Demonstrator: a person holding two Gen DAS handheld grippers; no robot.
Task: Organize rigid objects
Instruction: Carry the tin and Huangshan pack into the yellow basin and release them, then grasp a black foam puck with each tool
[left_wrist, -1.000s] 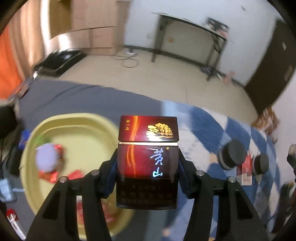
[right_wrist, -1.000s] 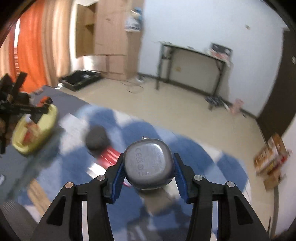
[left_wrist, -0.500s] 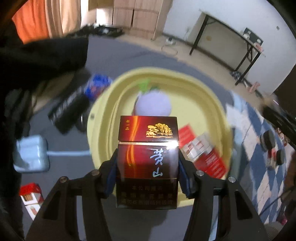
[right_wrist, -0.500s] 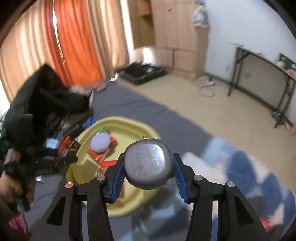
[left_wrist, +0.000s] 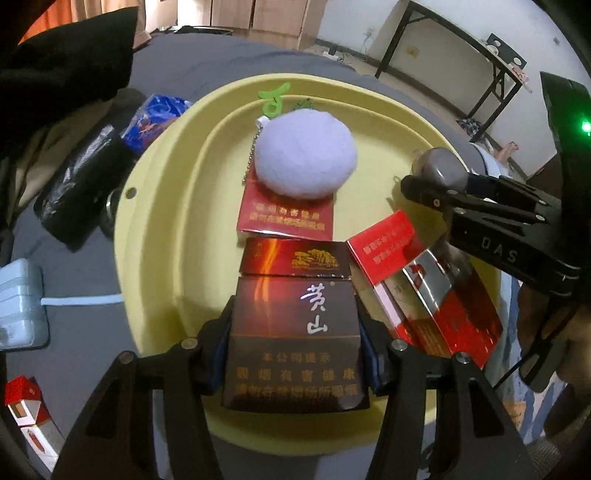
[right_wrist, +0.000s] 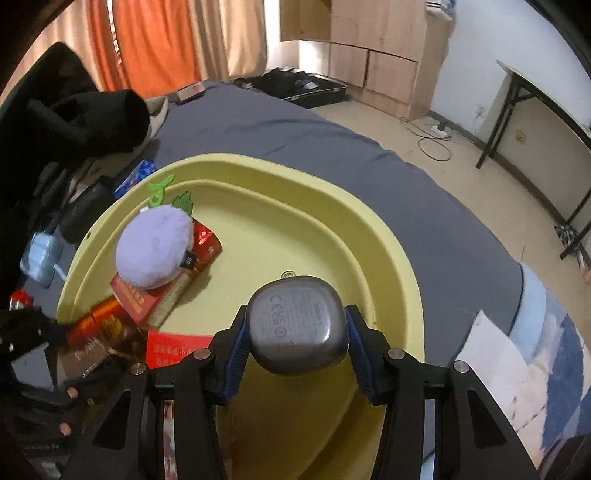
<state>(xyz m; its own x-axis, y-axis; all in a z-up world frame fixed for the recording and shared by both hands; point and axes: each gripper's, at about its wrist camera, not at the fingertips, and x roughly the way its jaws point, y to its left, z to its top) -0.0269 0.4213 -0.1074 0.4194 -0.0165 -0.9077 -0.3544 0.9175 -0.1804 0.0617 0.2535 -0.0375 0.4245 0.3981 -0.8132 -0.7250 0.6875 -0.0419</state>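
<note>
Where grey bedding (right_wrist: 332, 147) ends, beige floor (right_wrist: 461, 155).

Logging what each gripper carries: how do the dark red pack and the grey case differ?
The dark red pack is a flat-sided box with printed characters; the grey case is rounded and smooth. The pack sits in the left gripper, the case in the right gripper. Both are clamped over the yellow tub.

Home bedroom, grey-sheeted bed (right_wrist: 295, 122), orange curtains (right_wrist: 147, 40), wooden wardrobe (right_wrist: 369, 44), folding desk (right_wrist: 535, 96)
</note>
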